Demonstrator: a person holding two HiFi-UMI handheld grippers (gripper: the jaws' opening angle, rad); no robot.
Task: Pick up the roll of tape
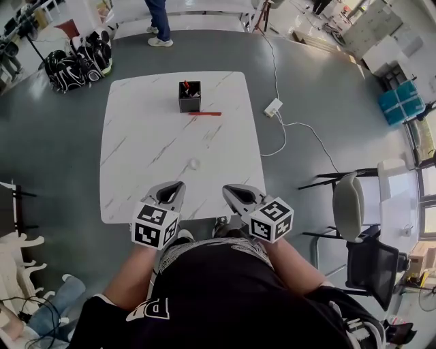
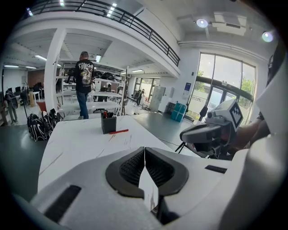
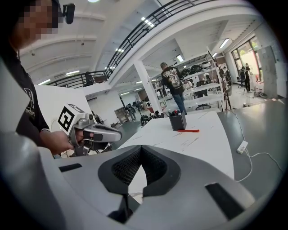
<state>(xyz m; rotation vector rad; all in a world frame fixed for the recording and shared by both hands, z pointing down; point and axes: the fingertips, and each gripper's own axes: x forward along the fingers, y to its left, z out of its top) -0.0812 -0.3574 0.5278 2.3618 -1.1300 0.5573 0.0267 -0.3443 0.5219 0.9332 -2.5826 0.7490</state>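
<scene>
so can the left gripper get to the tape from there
Probably yes: only bare table lies between the left gripper and the tape. Its jaws are shut, so they must open first.

One bench (image 1: 136, 157) carries one black holder (image 1: 189, 99), one red pen (image 1: 205, 114) lying just near of it, and one small tape roll (image 1: 193, 163). The pens inside the holder are too small to count. Two grippers show at the near edge: left gripper (image 1: 176, 185), right gripper (image 1: 230, 189). On the floor there is one power strip (image 1: 273, 107) at right, two black bags (image 1: 65, 70) far left and two chairs (image 1: 349, 204) at right. One person (image 1: 158, 20) stands far off.
</scene>
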